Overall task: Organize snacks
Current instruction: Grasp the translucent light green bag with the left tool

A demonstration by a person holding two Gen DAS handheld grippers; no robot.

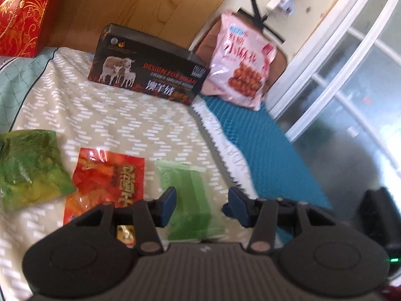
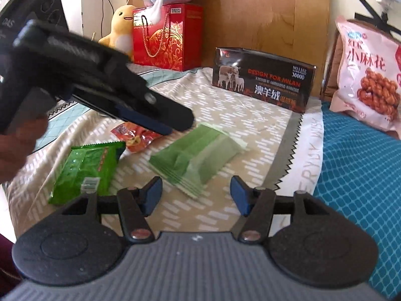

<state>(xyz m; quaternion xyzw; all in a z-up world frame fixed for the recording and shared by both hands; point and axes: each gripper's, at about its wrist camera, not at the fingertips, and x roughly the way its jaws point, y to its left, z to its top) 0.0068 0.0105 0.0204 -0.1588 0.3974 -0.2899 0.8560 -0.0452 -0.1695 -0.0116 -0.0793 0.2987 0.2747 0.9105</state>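
A light green wafer packet (image 1: 190, 195) (image 2: 198, 155) lies flat on the beige patterned blanket (image 1: 120, 120). My left gripper (image 1: 203, 204) is open just above its near part, touching nothing. From the right wrist view the left gripper (image 2: 175, 125) hangs over a red snack packet (image 2: 135, 139) (image 1: 110, 180). A shiny dark green packet (image 1: 30, 168) (image 2: 87, 168) lies to the left. My right gripper (image 2: 196, 193) is open and empty, with the light green packet just beyond its fingertips. A black box (image 1: 150, 75) (image 2: 263, 82) stands at the back.
A pink bag of fried twists (image 1: 240, 62) (image 2: 368, 75) leans at the back right on a teal mat (image 1: 265, 155) (image 2: 356, 175). A red gift bag (image 2: 168, 37) (image 1: 22, 17) and plush toys (image 2: 120, 25) stand by the wooden headboard. A hand (image 2: 17, 148) holds the left gripper.
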